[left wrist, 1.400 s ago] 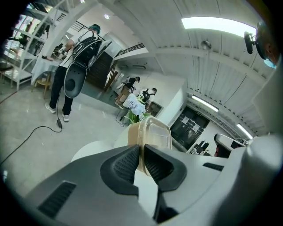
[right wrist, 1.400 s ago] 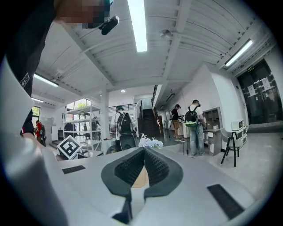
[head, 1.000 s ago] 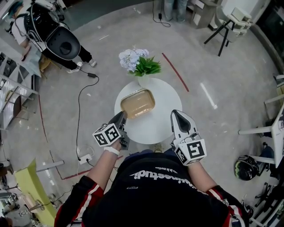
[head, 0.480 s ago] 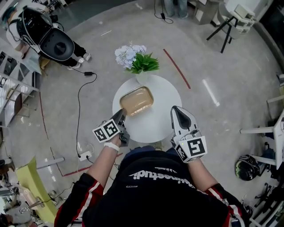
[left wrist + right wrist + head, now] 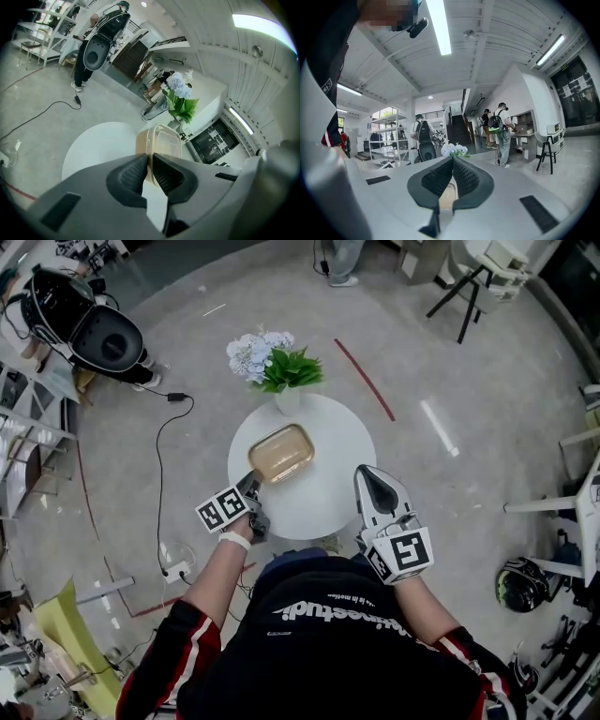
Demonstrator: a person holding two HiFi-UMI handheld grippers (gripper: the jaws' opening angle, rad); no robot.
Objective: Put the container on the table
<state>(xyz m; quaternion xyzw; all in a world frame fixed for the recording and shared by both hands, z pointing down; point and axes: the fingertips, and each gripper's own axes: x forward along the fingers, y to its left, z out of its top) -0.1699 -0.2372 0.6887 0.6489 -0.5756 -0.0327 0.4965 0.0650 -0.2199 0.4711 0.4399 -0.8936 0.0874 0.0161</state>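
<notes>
A shallow tan container (image 5: 279,452) with a clear lid is over the round white table (image 5: 328,495), near its back left. My left gripper (image 5: 254,478) is shut on the container's near corner rim. In the left gripper view the pads pinch that thin rim (image 5: 151,158) and the container (image 5: 163,146) stretches away from the jaws, above the table (image 5: 89,149). Whether its base touches the tabletop I cannot tell. My right gripper (image 5: 367,475) hovers at the table's near right edge, shut and empty (image 5: 453,160).
A vase of pale flowers and green leaves (image 5: 272,364) stands at the table's far edge. A person with a black machine (image 5: 94,329) is at the far left, with a cable (image 5: 167,456) trailing over the floor. A red tape line (image 5: 366,381) lies beyond the table.
My left gripper has sunk toward the tabletop with the container in it. The right gripper has barely shifted.
</notes>
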